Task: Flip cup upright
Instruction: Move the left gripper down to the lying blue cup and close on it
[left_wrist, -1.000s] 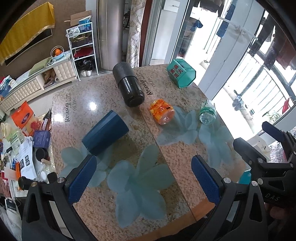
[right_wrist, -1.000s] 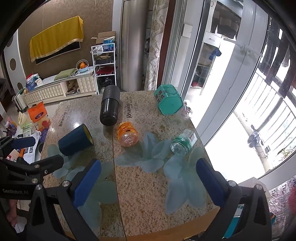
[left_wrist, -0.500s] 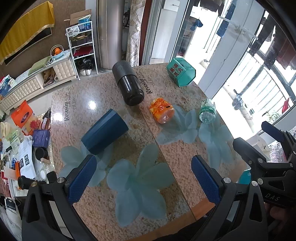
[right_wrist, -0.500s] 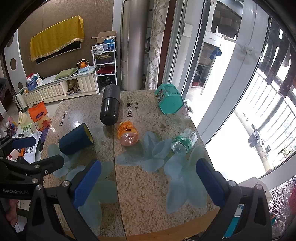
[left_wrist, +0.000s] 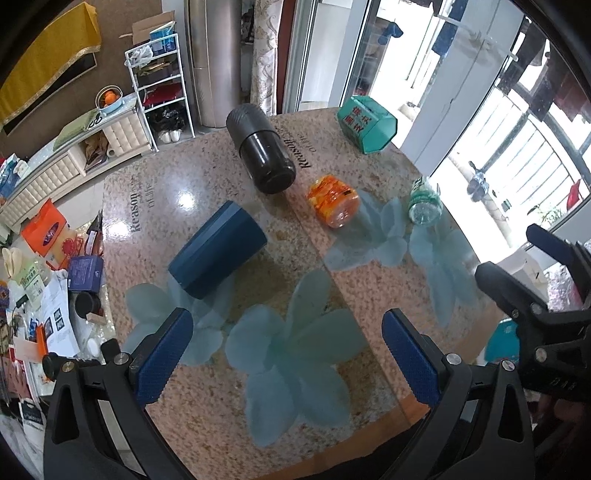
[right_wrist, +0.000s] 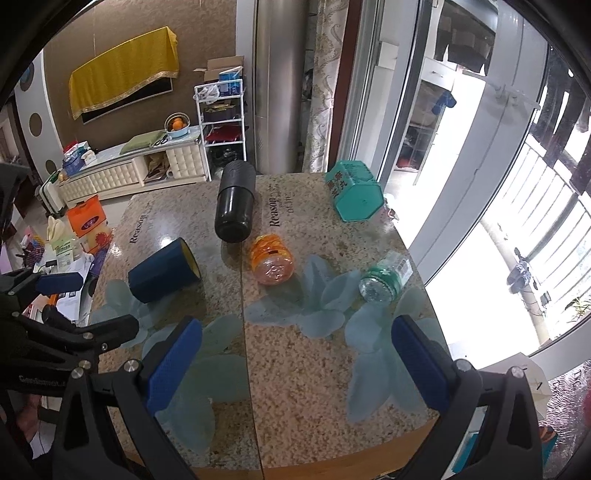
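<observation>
Left gripper slightly nearer, cup sideways.

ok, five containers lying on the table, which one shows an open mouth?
The dark blue cup at the left. The right wrist view shows its open mouth with a yellow inside; the black flask, orange jar, green-labelled bottle and teal box show none.

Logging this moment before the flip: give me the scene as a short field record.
cup: dark blue, on its side, mouth toward the black flask
left tongs: open, empty, above the table, short of the cup
right tongs: open, empty
table: speckled stone
others lying down: black flask, orange jar, clear bottle, teal box
</observation>
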